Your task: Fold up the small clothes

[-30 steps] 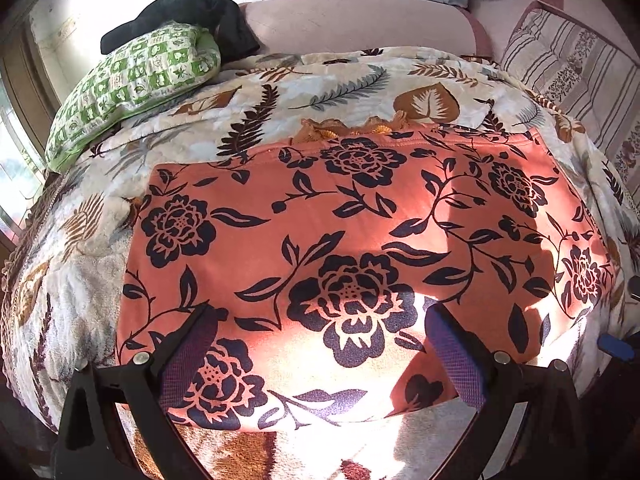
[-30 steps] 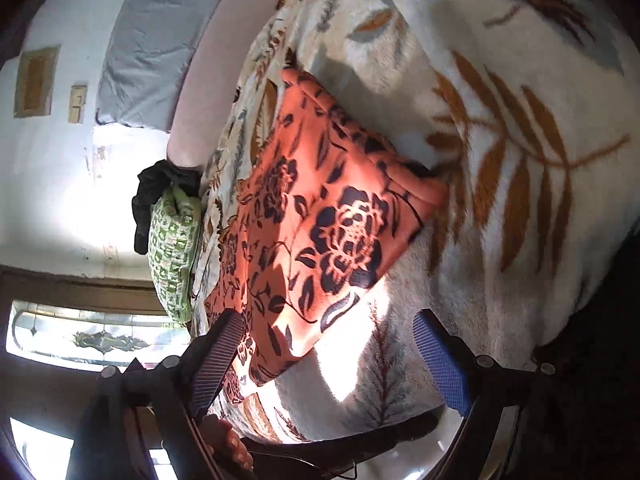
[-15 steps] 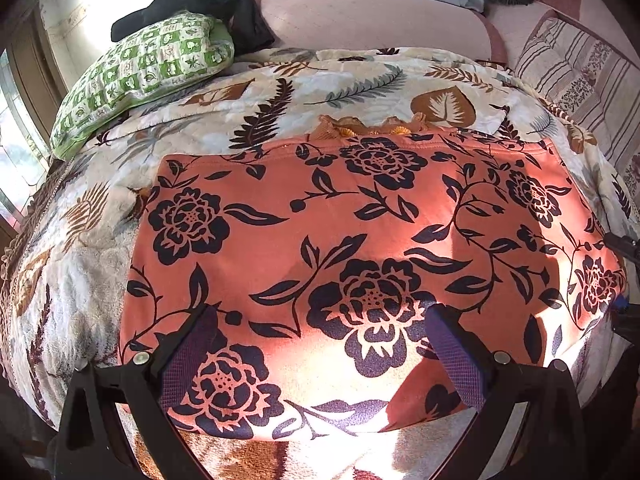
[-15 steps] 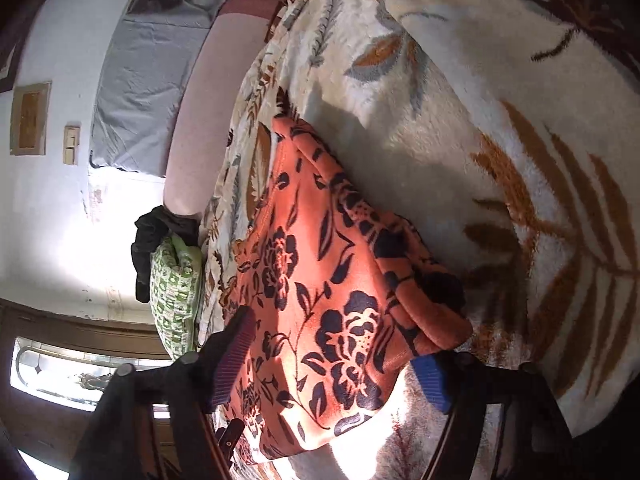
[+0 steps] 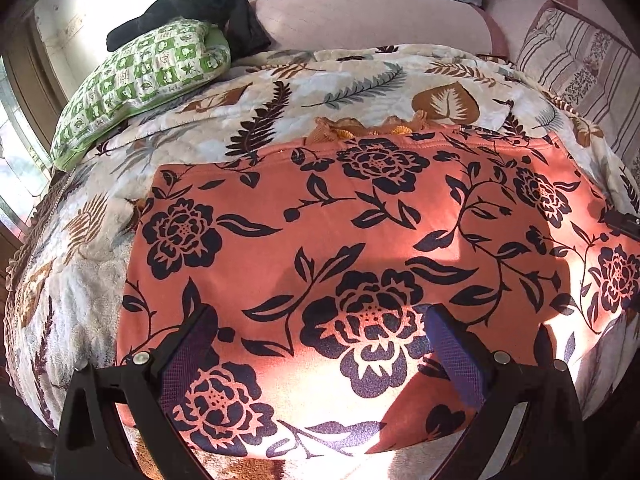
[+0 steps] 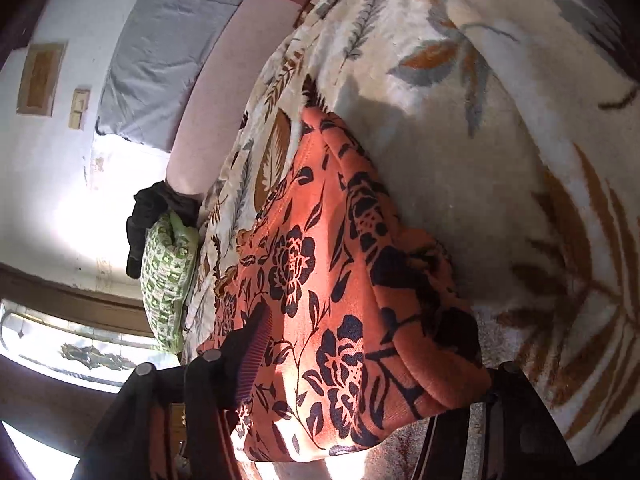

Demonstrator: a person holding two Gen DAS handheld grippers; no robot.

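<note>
An orange garment with dark flowers (image 5: 360,240) lies spread flat on the leaf-patterned blanket (image 5: 320,80). My left gripper (image 5: 320,352) hangs open just above the garment's near edge, with nothing between its purple pads. My right gripper (image 6: 376,352) straddles the garment's (image 6: 320,280) bunched side edge. One of its fingers (image 6: 252,356) lies over the cloth, and the other is mostly hidden behind the thick hem. Its jaws are closing with the cloth between them, and no firm pinch shows. A black part of that gripper (image 5: 622,222) shows at the garment's right edge.
A green checked pillow (image 5: 140,84) with a black cloth (image 5: 192,12) behind it lies at the back left. A pink bolster (image 5: 368,20) and a grey pillow (image 6: 160,68) line the head of the bed. A striped cushion (image 5: 580,64) sits at the back right, and a window (image 6: 80,352) is at the left.
My right gripper slid onto the garment's side edge and its jaws narrowed around the hem. The left gripper stayed open over the near edge.
</note>
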